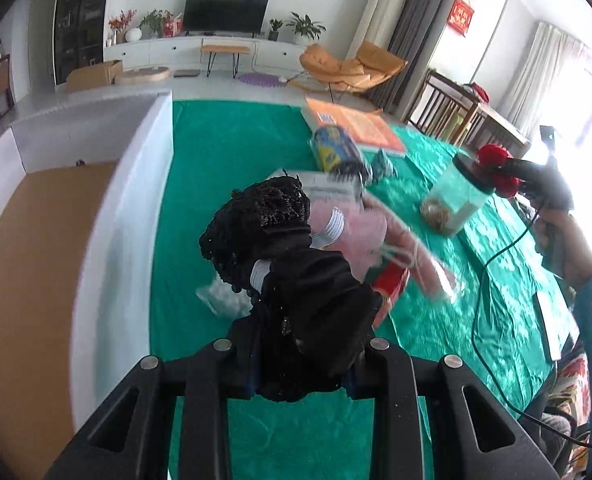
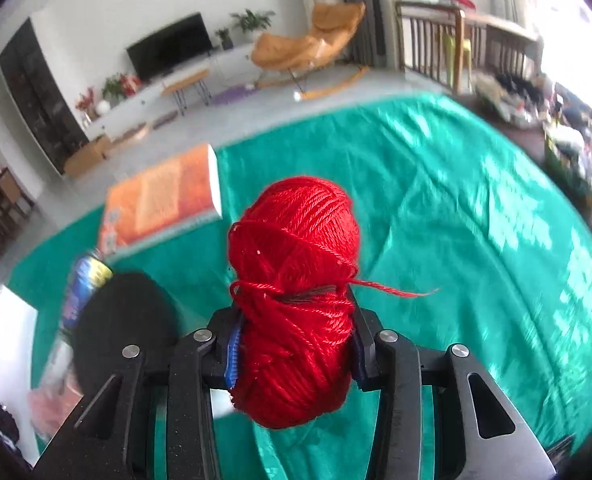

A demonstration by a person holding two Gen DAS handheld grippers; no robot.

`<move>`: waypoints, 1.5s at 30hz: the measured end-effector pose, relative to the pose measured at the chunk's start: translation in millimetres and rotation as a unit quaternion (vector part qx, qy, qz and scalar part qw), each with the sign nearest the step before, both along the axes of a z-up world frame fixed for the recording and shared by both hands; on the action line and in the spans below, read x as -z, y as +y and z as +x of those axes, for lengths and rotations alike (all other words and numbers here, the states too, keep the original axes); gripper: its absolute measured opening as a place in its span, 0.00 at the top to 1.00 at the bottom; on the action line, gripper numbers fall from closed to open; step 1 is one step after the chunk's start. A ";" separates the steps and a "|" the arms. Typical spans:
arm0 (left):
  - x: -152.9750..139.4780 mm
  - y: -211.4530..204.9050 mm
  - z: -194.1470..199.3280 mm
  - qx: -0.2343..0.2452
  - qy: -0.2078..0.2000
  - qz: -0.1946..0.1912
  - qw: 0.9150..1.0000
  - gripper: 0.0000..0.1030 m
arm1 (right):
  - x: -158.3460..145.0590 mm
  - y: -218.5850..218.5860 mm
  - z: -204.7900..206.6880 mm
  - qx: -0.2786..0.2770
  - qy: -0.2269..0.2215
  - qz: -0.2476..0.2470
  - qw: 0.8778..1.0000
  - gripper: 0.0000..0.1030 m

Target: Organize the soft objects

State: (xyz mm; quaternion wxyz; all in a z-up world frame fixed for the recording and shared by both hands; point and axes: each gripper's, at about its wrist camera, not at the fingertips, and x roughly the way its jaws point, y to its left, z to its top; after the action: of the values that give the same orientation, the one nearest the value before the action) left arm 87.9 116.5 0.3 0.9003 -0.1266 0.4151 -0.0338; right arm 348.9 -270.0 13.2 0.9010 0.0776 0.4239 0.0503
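- Two soft things being carried above the green-clothed counter [image 2: 476, 208]: red yarn ball [image 2: 296, 300] sitting pinched in the right gripper [image 2: 296, 352] jaws, black knitted bundle [image 1: 287, 280] sitting pinched in the left gripper [image 1: 300, 364] jaws.
- Risk: loose yarn tail is trailing, likely snagging on clutter; black bundle is hanging limp and could be slipping.
- White bin [image 1: 135, 200] standing left, inside looking bare; clear jar [image 1: 456, 200] holding brownish bits.

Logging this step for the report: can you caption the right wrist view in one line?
Right tongs clamp a red yarn ball above the green tablecloth, orange book behind.
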 end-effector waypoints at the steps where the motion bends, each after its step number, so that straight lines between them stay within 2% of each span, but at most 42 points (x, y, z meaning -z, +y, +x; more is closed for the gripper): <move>1: -3.0 2.0 0.8 -0.003 -0.003 -0.002 1.000 0.72 | -13.0 3.5 0.7 -0.006 -0.010 -0.009 1.000 0.58; 4: -12.2 8.9 1.5 -0.007 -0.014 -0.011 1.000 0.72 | -43.7 17.5 0.8 -0.023 -0.026 -0.027 0.999 0.58; 7: -21.4 20.4 -3.1 -0.011 -0.023 -0.017 1.000 0.72 | -66.8 41.7 -11.6 -0.057 -0.031 0.000 0.998 0.58; 10: -28.9 40.5 -14.5 -0.020 -0.021 -0.024 0.999 0.72 | -78.7 88.7 -47.1 -0.107 -0.030 0.040 0.993 0.58; 12: -35.7 57.3 -28.0 -0.032 -0.020 -0.016 0.999 0.72 | -78.9 125.0 -71.5 -0.147 -0.023 0.072 0.986 0.58; 15: -46.6 90.6 -59.2 -0.062 -0.018 0.014 0.998 0.72 | -76.7 200.4 -124.9 -0.229 -0.007 0.118 0.966 0.58; 18: -54.5 132.1 -95.3 -0.108 -0.007 0.047 0.993 0.71 | -79.6 277.7 -182.6 -0.311 0.011 0.169 0.935 0.58; 21: -52.2 172.9 -130.4 -0.162 0.019 0.071 0.984 0.71 | -86.9 334.1 -229.1 -0.372 0.019 0.197 0.907 0.58; 22: -48.3 184.8 -139.5 -0.184 0.031 0.083 0.979 0.67 | -88.2 356.0 -245.9 -0.395 0.024 0.204 0.895 0.56; 23: -43.2 193.6 -145.7 -0.199 0.043 0.091 0.975 0.63 | -85.7 372.9 -257.1 -0.412 0.033 0.207 0.887 0.49; 24: -35.5 204.6 -151.7 -0.218 0.056 0.095 0.970 0.47 | -81.6 387.5 -265.2 -0.426 0.046 0.205 0.880 0.41; 25: -30.7 210.1 -154.4 -0.231 0.061 0.094 0.967 0.26 | -77.1 397.1 -269.4 -0.437 0.057 0.202 0.875 0.24; 26: -26.5 213.7 -158.5 -0.245 0.058 0.094 0.963 0.18 | -72.1 404.2 -273.2 -0.446 0.066 0.196 0.871 0.24; 27: -24.6 214.2 -161.6 -0.257 0.049 0.098 0.960 0.12 | -68.5 404.6 -275.4 -0.446 0.061 0.182 0.874 0.24; 29: -23.3 207.6 -160.5 -0.261 0.036 0.103 0.959 0.12 | -64.7 391.4 -274.6 -0.432 0.033 0.149 0.889 0.24; 32: -27.2 185.3 -148.1 -0.230 0.011 0.085 0.969 0.12 | -55.4 352.2 -260.6 -0.387 0.000 0.117 0.914 0.24; 34: -31.5 161.2 -138.0 -0.195 -0.013 0.074 0.978 0.12 | -41.8 308.4 -248.4 -0.339 -0.022 0.091 0.936 0.24; 35: -33.6 148.0 -133.0 -0.175 -0.023 0.068 0.982 0.12 | -34.8 297.7 -254.8 -0.319 -0.029 0.078 0.944 0.24; 38: -36.5 91.3 -113.7 -0.100 -0.039 0.048 0.993 0.11 | 1.8 238.6 -244.8 -0.241 -0.029 0.030 0.970 0.24; 41: -26.5 27.7 -95.4 -0.017 -0.032 0.030 0.999 0.07 | 40.4 179.2 -238.7 -0.165 -0.010 -0.003 0.986 0.24; 42: -20.1 6.7 -89.8 0.008 -0.024 0.030 0.999 0.07 | 56.5 159.9 -235.9 -0.137 -0.002 -0.016 0.990 0.24; 45: 12.1 -52.9 -71.7 0.073 0.006 0.040 0.997 0.07 | 78.3 119.5 -236.0 -0.079 0.016 -0.041 0.996 0.24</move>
State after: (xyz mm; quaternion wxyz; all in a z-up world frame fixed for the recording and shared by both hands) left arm 16.2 63.6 -11.8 0.8973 -0.0605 0.4295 -0.0820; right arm 112.8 -150.5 -65.0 0.8899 0.0081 0.4445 0.1024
